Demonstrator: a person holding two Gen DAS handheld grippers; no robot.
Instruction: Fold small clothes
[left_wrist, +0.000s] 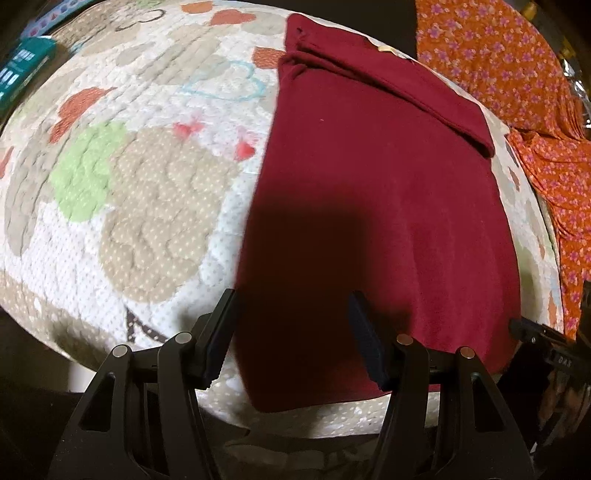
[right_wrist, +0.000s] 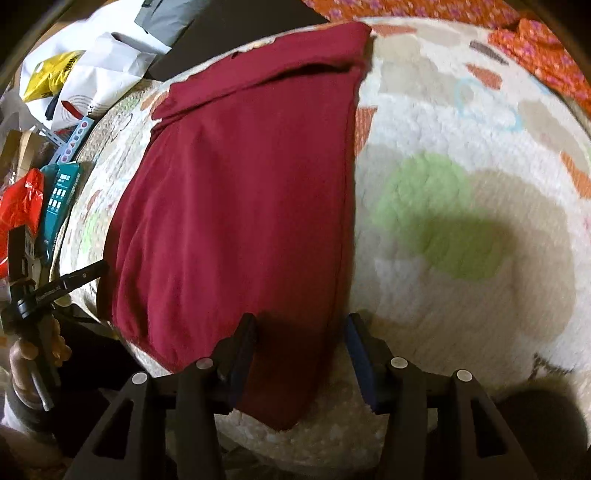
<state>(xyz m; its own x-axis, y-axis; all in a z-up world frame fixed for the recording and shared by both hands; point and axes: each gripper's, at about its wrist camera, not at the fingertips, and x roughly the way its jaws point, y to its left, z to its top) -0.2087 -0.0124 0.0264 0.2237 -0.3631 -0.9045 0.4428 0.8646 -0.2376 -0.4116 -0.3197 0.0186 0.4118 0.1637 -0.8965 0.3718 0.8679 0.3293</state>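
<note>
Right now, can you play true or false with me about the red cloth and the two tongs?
1. The dark red cloth lies on a patterned quilt. True.
2. The left tongs are squeezed shut on the cloth. False: they are open over its near edge.
3. The right tongs are open. True.
4. The flowery cloth is blue. False: it is orange with pink flowers.
5. The red cloth is rolled into a ball. False: it lies flat, its far end folded over.
</note>
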